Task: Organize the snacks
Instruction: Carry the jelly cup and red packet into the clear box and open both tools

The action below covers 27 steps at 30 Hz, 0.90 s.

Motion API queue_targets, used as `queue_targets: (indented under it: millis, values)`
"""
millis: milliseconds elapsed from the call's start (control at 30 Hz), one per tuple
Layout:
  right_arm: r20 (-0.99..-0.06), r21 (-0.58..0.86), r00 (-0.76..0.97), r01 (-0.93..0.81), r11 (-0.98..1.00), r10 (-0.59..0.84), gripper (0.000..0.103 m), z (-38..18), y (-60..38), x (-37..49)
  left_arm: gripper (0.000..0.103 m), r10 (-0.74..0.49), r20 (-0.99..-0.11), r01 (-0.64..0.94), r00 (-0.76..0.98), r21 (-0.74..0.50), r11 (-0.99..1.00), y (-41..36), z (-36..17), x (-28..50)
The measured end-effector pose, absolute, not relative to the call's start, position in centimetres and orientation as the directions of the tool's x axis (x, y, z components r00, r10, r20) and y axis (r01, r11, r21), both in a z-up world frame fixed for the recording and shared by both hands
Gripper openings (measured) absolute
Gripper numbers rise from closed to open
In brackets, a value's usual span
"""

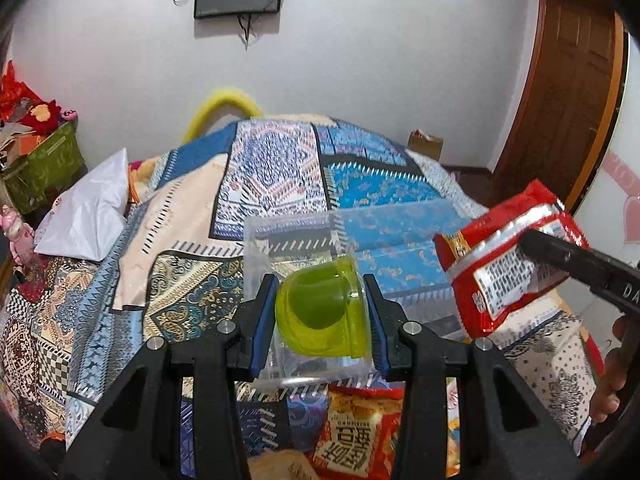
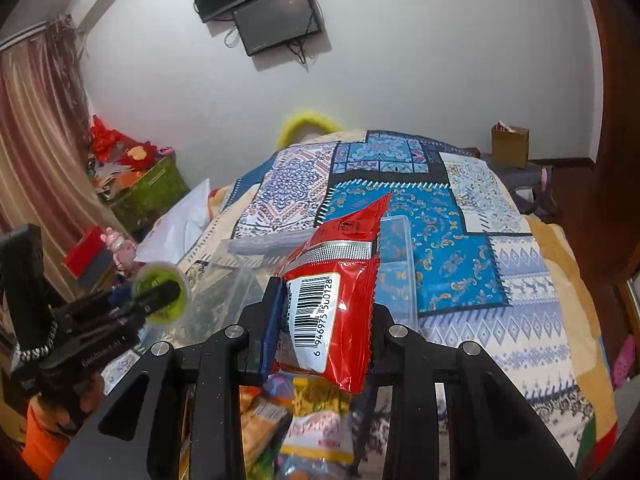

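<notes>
My left gripper (image 1: 322, 312) is shut on a green jelly cup (image 1: 320, 314), held above a clear plastic box (image 1: 264, 240) on the patterned bedspread. My right gripper (image 2: 326, 320) is shut on a red snack packet (image 2: 336, 304) with a barcode, held over the box's right side (image 2: 404, 264). In the left wrist view the red packet (image 1: 504, 264) and right gripper show at the right. In the right wrist view the left gripper with the jelly cup (image 2: 160, 294) shows at the left.
More snack packets lie on the bed near me (image 1: 356, 436), (image 2: 316, 432). A white bag (image 1: 88, 216) lies at the bed's left edge. A green bin of clutter (image 1: 44, 164) stands left. A cardboard box (image 2: 510, 146) and wooden door (image 1: 560, 92) are to the right.
</notes>
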State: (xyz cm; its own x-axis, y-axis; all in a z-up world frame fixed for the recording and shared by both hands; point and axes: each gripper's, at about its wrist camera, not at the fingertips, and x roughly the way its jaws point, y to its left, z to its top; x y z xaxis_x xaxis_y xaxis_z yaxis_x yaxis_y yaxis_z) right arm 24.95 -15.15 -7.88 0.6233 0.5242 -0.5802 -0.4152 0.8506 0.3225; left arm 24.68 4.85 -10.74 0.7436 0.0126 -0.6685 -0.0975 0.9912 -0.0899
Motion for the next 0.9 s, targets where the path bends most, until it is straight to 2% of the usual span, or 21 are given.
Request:
queue_targets:
  millis: [467,667,800,900]
  values:
    - [-0.696,0.276,0.528,-0.43,0.86,0.487,0.029,-12.6,-11.9,28.5,0.041,-0.016,-0.796,-0.081,0.606,-0.082,0.993,3.8,-16.7,29.5]
    - [-0.733,0.238,0.5,-0.448,0.862,0.462,0.029,-14.2,-10.7,28.4,0.041,-0.021,-0.815,-0.091,0.579,-0.09,0.992,3.8,-17.4,30.0]
    - [-0.745,0.237,0.481,-0.457,0.858,0.462,0.031,-14.6,-10.7,28.2,0.041,0.007,-0.798,-0.1,0.602,-0.067,0.993,3.8,-16.8,29.7]
    - [-0.754,0.211,0.488,-0.454,0.866,0.44,0.032,-14.7,-10.6,28.2,0.045,0.013,-0.801,-0.103,0.599,-0.06,0.993,3.9,-16.7,29.6]
